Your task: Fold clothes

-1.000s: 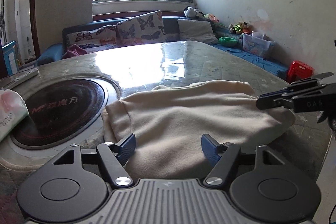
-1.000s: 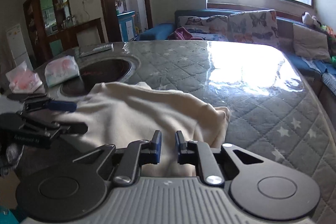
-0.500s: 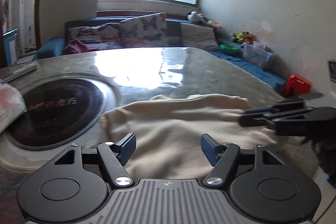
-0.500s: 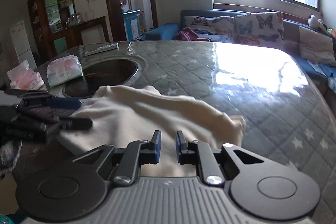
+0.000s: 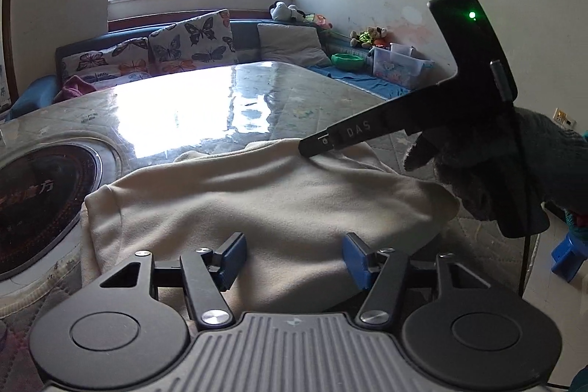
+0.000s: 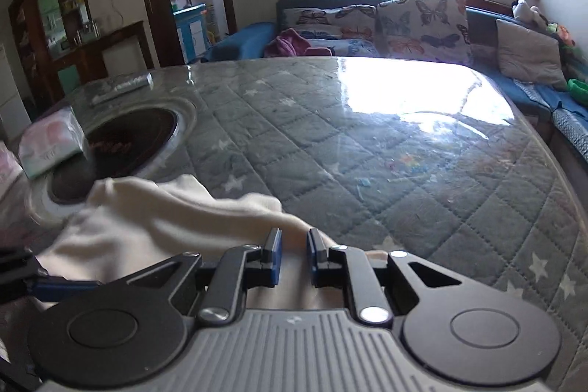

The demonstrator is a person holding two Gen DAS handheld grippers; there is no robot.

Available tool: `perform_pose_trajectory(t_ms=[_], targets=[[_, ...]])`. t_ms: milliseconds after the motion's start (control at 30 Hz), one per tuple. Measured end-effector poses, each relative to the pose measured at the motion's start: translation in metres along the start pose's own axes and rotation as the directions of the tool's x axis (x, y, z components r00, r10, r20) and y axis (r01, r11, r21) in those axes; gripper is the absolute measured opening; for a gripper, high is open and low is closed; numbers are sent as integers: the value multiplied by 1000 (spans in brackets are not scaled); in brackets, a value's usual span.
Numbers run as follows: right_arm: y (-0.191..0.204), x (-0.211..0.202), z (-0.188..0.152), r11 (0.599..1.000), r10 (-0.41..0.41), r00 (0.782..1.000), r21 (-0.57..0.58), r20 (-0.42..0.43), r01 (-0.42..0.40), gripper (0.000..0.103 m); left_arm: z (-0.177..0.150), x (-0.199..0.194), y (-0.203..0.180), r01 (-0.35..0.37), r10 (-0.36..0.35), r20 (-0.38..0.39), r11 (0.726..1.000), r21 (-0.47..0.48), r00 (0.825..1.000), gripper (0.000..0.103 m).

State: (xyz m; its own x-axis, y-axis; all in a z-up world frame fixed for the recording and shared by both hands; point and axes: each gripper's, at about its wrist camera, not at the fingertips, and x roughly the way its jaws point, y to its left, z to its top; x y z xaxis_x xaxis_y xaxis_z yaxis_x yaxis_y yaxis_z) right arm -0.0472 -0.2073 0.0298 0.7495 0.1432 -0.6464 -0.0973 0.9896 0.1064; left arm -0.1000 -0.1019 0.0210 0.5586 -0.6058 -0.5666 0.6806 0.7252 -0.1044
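A cream garment point(image 5: 264, 197) lies folded over at the near edge of the quilted table point(image 5: 205, 105). My left gripper point(image 5: 292, 259) is open, its blue pads wide apart just above the garment's near part, holding nothing. My right gripper point(image 6: 293, 254) hovers over the garment's far right edge point(image 6: 154, 219) with its pads a narrow gap apart and cream cloth showing between them; I cannot tell if it grips the cloth. In the left wrist view the right gripper point(image 5: 312, 147) comes in from the right with its tip touching the garment's far edge.
A round black induction hob point(image 5: 33, 204) is set in the table left of the garment. Tissue packs point(image 6: 47, 142) lie beside the hob. A sofa with butterfly cushions point(image 5: 191, 39) stands behind the table. A blue stool point(image 5: 567, 256) is on the floor at right.
My right gripper rose and swung in over the garment's far right edge, tip now on the cloth. The garment's right end bunched inward. My left gripper stayed open over the near part.
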Motion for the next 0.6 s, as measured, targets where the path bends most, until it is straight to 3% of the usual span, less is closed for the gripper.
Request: perform_pose_trajectory(t_ms=[133,367,600], targets=[[17,0,7,996,51,999,-79,0,-51,15,3,3,2,20,-20,8,1000,-13,1000,61],[31,27,16,991,36,998,-128,-54,-43,16,1,0,-1,25,-25,-1,1000,17,1000,62],[51,-3,17,977,102,995,-187,-16,-104,21,1,-25,30,-90,91,24,995,-45,996,63]])
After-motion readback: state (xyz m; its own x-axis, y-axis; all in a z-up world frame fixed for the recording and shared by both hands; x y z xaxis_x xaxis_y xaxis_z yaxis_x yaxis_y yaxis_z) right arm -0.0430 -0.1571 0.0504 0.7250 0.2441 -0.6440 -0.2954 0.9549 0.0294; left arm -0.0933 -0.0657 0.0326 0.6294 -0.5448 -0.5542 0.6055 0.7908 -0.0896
